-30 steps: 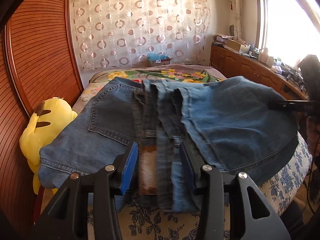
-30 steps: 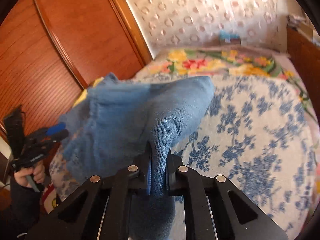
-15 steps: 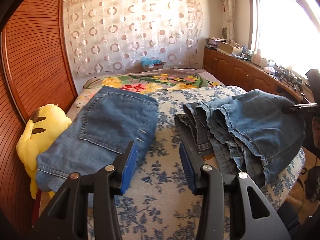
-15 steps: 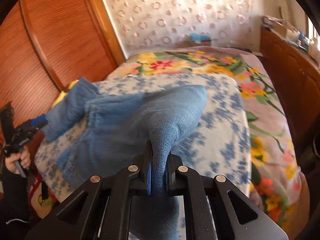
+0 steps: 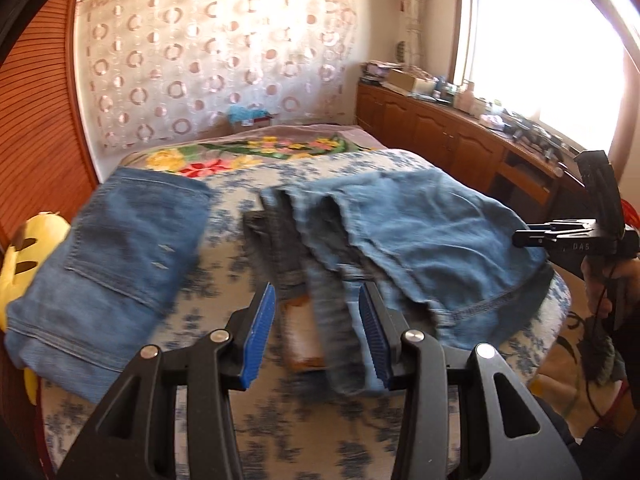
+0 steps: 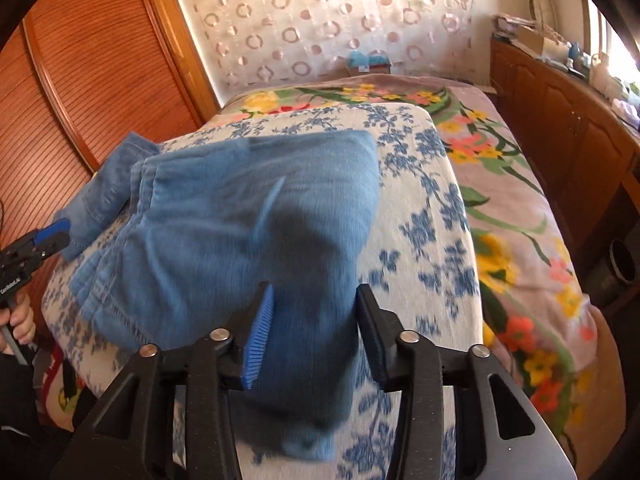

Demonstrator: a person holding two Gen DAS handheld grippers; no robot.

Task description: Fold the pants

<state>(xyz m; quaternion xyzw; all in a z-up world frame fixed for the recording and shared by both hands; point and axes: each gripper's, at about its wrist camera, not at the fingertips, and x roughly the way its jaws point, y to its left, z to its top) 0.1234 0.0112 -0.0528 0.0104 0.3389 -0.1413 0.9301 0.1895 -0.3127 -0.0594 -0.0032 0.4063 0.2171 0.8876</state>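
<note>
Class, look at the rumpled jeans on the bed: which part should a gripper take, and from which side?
Probably the stitched hem of the rumpled jeans. It hangs over the bed at its near edge, so fingers could slide around it from that side.

On the bed (image 5: 224, 364), a folded pair of jeans (image 5: 108, 264) lies at the left edge, its near corner over the side, with a plush toy (image 5: 28, 248) just beyond that edge. The pants (image 5: 400, 248) lie bunched toward the bed's right edge, reaching the near edge. A box (image 5: 250, 118) sits at the far end, and a cabinet (image 5: 440, 140) runs along the right side.
</note>
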